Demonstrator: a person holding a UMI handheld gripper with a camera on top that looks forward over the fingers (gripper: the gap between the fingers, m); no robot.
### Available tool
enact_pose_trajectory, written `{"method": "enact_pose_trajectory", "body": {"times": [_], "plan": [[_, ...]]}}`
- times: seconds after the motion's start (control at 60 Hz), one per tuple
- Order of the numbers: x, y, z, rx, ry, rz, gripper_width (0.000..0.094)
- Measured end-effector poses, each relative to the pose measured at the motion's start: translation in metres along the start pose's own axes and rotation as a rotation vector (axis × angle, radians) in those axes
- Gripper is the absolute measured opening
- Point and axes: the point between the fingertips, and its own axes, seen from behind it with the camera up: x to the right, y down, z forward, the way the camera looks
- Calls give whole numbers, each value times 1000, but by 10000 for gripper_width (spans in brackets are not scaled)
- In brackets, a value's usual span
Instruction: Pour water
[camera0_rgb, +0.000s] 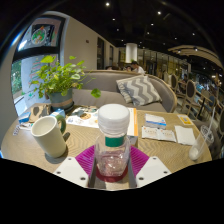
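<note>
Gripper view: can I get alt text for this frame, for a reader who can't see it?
A clear bottle with a white cap stands between the fingers of a handheld gripper, whose pink pads flank its base. Just beside it on the round wooden table is a pale green mug, with a potted plant, papers and a sofa beyond.

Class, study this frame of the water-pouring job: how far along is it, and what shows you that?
Done: the gripper has closed on the bottle, whose sides meet both pink pads, so the pickup looks complete. In hand: the bottle is upright with its white cap on, so no pouring has begun. Left: bring it to the cream mug, standing apart to the left on the wooden table, remove the cap and tilt.
</note>
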Motion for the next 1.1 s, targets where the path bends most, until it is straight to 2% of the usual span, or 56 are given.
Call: {"method": "enact_pose_trajectory", "body": {"times": [0.067, 0.117, 0.15, 0.2, 0.25, 0.317, 0.45, 0.883, 1.1], "plan": [[0, 6, 1, -38, 4, 16, 511], [-4, 18, 1, -87, -11, 41, 574], [-7, 22, 0, -110, -27, 60, 665], [-9, 27, -5, -139, -31, 74, 866], [-9, 27, -14, -147, -23, 60, 830], [-7, 23, -30, -148, 3, 22, 866], [-16, 13, -75, -157, 30, 5, 858], [-83, -10, -299, -169, 113, 12, 851], [-105, -7, -351, -160, 122, 28, 853]]}}
